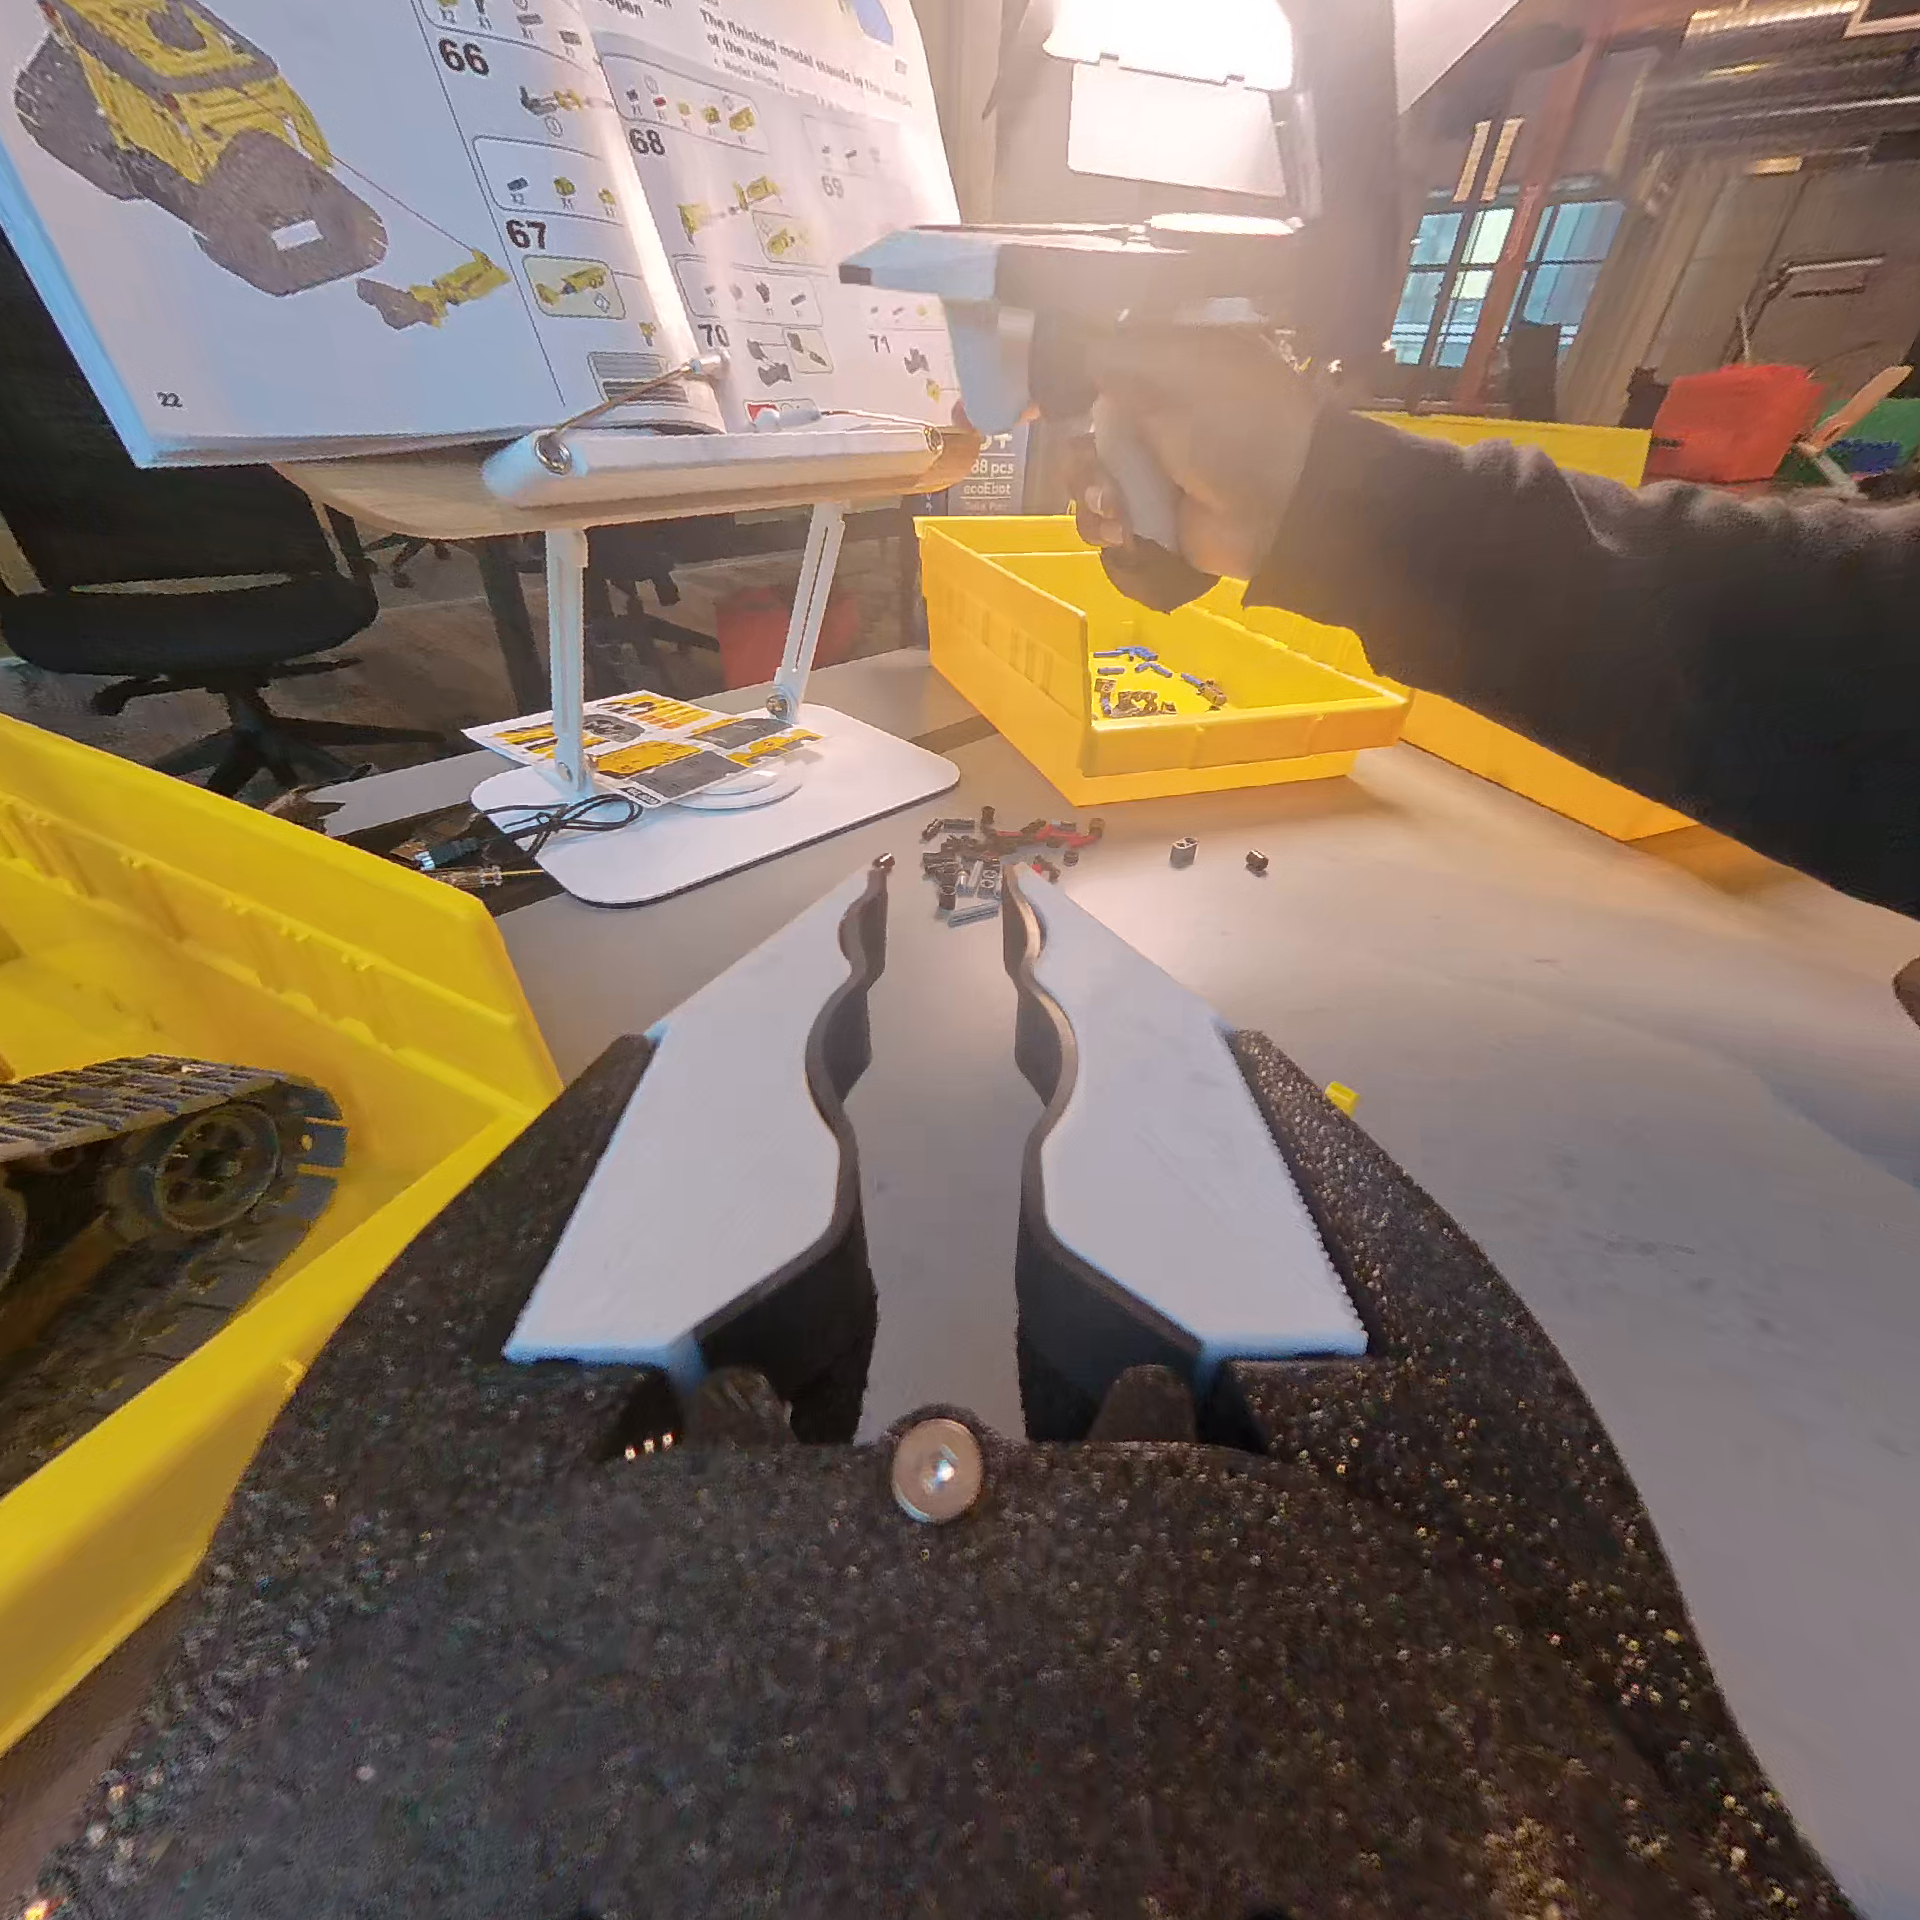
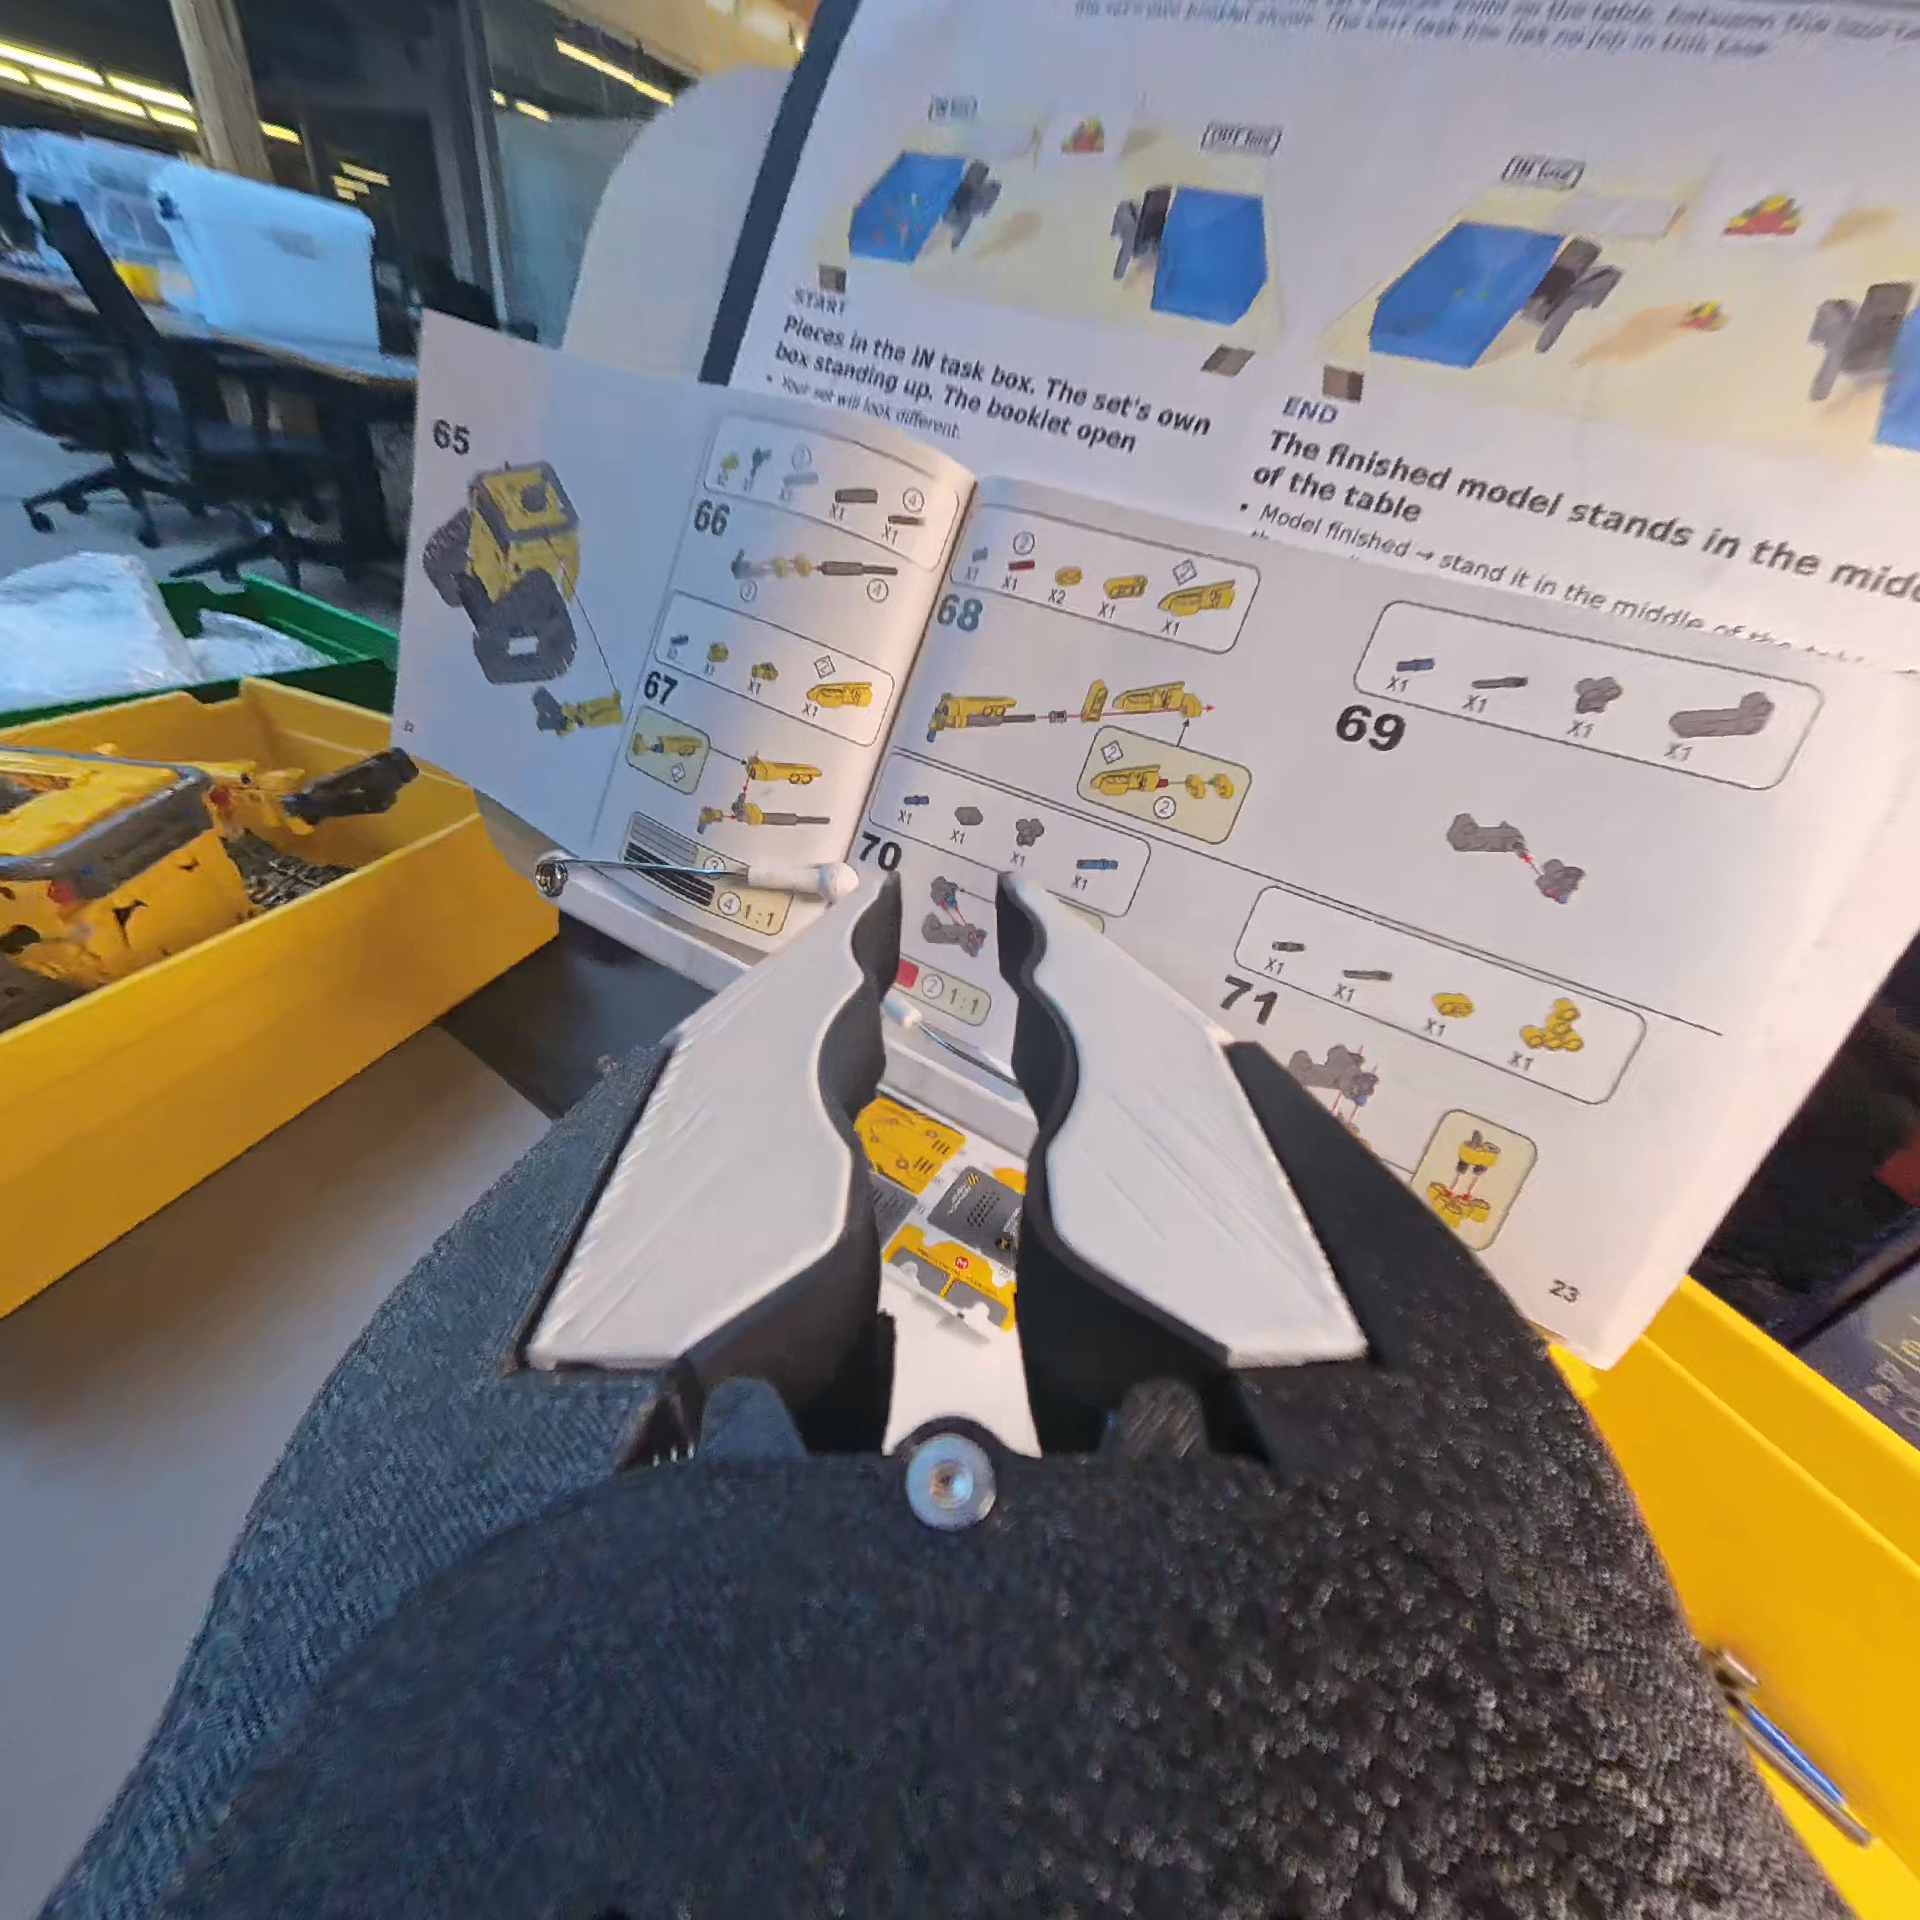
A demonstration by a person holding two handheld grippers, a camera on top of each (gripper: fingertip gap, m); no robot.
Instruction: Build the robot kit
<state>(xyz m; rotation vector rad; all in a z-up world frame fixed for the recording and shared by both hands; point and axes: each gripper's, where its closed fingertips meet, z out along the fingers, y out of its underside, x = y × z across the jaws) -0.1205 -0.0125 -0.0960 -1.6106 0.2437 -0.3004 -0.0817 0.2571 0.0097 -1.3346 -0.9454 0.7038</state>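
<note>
My left gripper [image 1: 943,883], white two-finger jaws with black wavy pads, hangs low over the grey table [image 1: 1455,1091]; jaws stand narrowly apart, nothing between them. Just beyond the tips lies a loose scatter of small black, red and blue plastic building pins [image 1: 997,847], touching the table, two stray black ones to the right. These look light, hard and slick; I judge they would roll or skip under a pinch, so hold is best across the short barrel, square on.

At my near left, a yellow plastic bin [image 1: 312,1039] holds a part-built tracked model with black treads [image 1: 177,1132]; stiff but likely fragile at its joints.

My right gripper [image 2: 948,883] is raised, also narrowly parted and empty, tips close to the open paper instruction booklet [image 2: 1143,727], which rests on a white folding stand [image 1: 717,800] behind its thin wire page clip [image 2: 665,868]. Whether the tips touch the page I cannot tell; that view is slightly blurred. Paper is thin, limp, easily creased.

Farther off, a second yellow divided tray [image 1: 1247,717] carries more small parts.
</note>
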